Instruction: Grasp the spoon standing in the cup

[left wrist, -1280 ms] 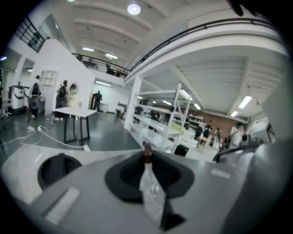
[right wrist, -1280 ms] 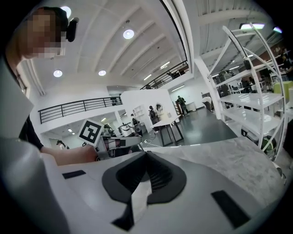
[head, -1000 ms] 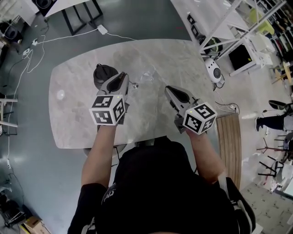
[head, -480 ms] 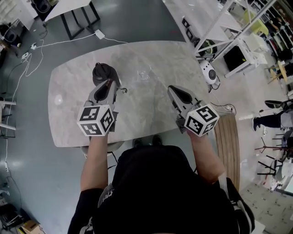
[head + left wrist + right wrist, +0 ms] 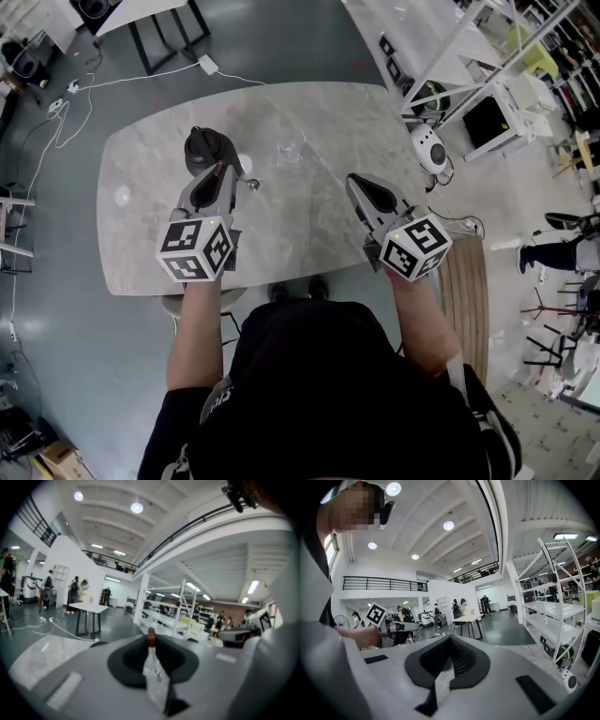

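My left gripper (image 5: pixel 228 171) is shut on a small metal spoon (image 5: pixel 249 183), which sticks out to the right of the jaw tips just above the marble table (image 5: pixel 141 244). In the left gripper view a thin piece with a brownish tip (image 5: pixel 151 635) pokes up between the closed jaws. A clear glass cup (image 5: pixel 291 152) stands further right and back on the table, apart from the spoon. My right gripper (image 5: pixel 354 180) hovers over the table's right part, shut and holding nothing; its jaws (image 5: pixel 449 639) meet at the tips.
A dark round vessel (image 5: pixel 202 148) sits just behind the left gripper, with a small white object (image 5: pixel 244 161) beside it. A small pale disc (image 5: pixel 122 195) lies at the table's left. White shelving (image 5: pixel 450 56) and cables (image 5: pixel 56 112) surround the table.
The left gripper has carried the spoon to the left, away from the glass cup, and now sits beside the dark vessel. The right gripper has barely moved.
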`<state>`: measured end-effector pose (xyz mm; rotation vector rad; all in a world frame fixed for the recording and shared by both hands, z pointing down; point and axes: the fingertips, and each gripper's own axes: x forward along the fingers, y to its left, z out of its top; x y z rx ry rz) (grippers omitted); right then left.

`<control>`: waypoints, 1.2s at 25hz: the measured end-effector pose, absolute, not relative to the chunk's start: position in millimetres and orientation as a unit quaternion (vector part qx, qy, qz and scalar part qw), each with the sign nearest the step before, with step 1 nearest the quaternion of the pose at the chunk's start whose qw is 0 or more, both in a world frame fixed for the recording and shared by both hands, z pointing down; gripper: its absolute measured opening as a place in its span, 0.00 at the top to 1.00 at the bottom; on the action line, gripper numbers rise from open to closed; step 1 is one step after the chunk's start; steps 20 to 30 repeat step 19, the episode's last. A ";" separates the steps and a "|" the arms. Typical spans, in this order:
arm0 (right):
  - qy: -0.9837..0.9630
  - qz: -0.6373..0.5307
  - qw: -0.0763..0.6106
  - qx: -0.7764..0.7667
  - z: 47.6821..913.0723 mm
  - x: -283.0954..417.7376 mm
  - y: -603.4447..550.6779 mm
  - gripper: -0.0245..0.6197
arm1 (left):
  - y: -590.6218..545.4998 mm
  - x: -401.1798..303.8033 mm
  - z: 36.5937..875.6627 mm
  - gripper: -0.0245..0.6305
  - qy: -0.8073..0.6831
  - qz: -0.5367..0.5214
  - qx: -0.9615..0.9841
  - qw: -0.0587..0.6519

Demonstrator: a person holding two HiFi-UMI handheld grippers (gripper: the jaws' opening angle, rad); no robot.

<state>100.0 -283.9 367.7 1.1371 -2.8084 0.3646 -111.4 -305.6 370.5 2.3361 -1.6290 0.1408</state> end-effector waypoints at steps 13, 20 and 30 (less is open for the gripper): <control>-0.926 0.104 0.045 0.361 359.9 96.0 -290.7 0.98 | -311.1 -112.4 370.9 0.88 -0.572 0.049 0.806 0.144; -0.931 0.109 0.049 0.345 357.8 89.7 -290.7 0.98 | -308.8 -110.1 368.8 0.89 -0.570 0.051 0.808 0.142; -0.931 0.109 0.049 0.345 357.8 89.7 -290.7 0.98 | -308.8 -110.1 368.8 0.89 -0.570 0.051 0.808 0.142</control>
